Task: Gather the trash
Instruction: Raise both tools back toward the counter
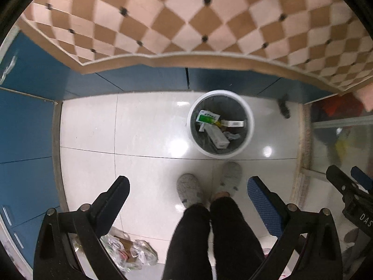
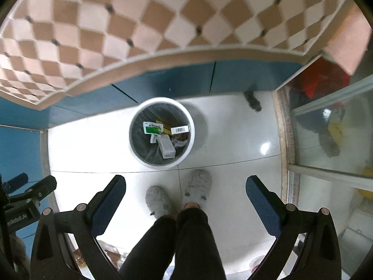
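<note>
A white round trash bin point(image 1: 249, 114) point(image 2: 190, 126) stands on the white tiled floor in front of the blue cabinets. It holds several cartons and wrappers, among them a green-and-white box point(image 1: 207, 117) point(image 2: 152, 127) and a long white box point(image 1: 216, 136) point(image 2: 166, 148). My left gripper point(image 1: 188, 186) is open and empty, high above the floor. My right gripper point(image 2: 186, 186) is open and empty too, at a like height. The right gripper shows at the right edge of the left wrist view point(image 1: 349, 186), the left gripper at the left edge of the right wrist view point(image 2: 28, 186).
A checkered counter top point(image 1: 186, 16) point(image 2: 163, 16) overhangs the blue cabinet doors point(image 1: 28, 121). The person's legs and grey slippers point(image 1: 188, 190) point(image 2: 198, 184) stand below the grippers. A clear plastic bag of clutter point(image 1: 130, 252) lies at the lower left. A glass door point(image 2: 331, 128) is on the right.
</note>
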Action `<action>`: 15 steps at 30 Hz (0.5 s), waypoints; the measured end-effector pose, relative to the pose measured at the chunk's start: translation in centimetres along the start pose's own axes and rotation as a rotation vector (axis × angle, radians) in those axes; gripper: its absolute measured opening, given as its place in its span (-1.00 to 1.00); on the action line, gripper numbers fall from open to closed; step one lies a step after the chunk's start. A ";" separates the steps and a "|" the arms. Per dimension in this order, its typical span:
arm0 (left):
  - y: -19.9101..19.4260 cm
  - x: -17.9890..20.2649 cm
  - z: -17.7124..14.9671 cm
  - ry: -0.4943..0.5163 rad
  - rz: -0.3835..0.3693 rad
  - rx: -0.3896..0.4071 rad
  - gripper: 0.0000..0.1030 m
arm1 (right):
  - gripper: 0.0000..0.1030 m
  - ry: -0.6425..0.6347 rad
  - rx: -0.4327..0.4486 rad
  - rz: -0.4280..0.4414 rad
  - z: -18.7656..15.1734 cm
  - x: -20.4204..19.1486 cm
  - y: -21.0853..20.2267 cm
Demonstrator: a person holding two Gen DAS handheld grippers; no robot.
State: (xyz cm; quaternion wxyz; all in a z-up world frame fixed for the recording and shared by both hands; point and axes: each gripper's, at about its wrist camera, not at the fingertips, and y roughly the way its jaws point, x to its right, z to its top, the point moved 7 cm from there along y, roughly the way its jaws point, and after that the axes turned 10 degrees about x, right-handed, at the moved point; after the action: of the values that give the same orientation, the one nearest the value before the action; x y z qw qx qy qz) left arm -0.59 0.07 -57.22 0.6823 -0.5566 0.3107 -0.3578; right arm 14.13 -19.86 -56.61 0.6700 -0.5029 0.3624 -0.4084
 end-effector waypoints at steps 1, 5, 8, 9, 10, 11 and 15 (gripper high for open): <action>-1.2 -0.1 0.0 0.002 -0.002 0.002 1.00 | 1.00 -0.002 0.008 -0.002 0.2 0.1 -1.8; -6.1 -0.1 0.2 0.035 -0.023 0.027 1.00 | 1.00 -0.004 0.021 -0.001 0.2 -0.1 -7.7; -9.3 -0.4 0.6 0.047 -0.042 0.056 1.00 | 1.00 -0.005 0.026 0.005 0.0 -0.5 -11.4; -10.2 -0.6 0.8 0.046 -0.044 0.065 1.00 | 1.00 -0.001 0.029 0.011 -0.1 -0.7 -12.6; -11.2 -0.7 1.0 0.044 -0.043 0.076 1.00 | 1.00 0.005 0.038 0.016 0.1 -0.9 -13.9; -12.4 -0.8 1.6 0.045 -0.044 0.102 1.00 | 1.00 0.012 0.049 0.023 0.3 -1.2 -15.2; -18.1 -1.0 5.9 0.067 -0.063 0.297 1.00 | 1.00 0.052 0.112 0.070 2.6 -2.1 -19.8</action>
State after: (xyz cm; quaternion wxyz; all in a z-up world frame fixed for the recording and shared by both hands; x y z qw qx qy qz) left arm 1.14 1.81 -38.28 0.7349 -0.4470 0.2593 -0.4392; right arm 12.03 -20.12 -36.62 0.7013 -0.4410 0.3735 -0.4173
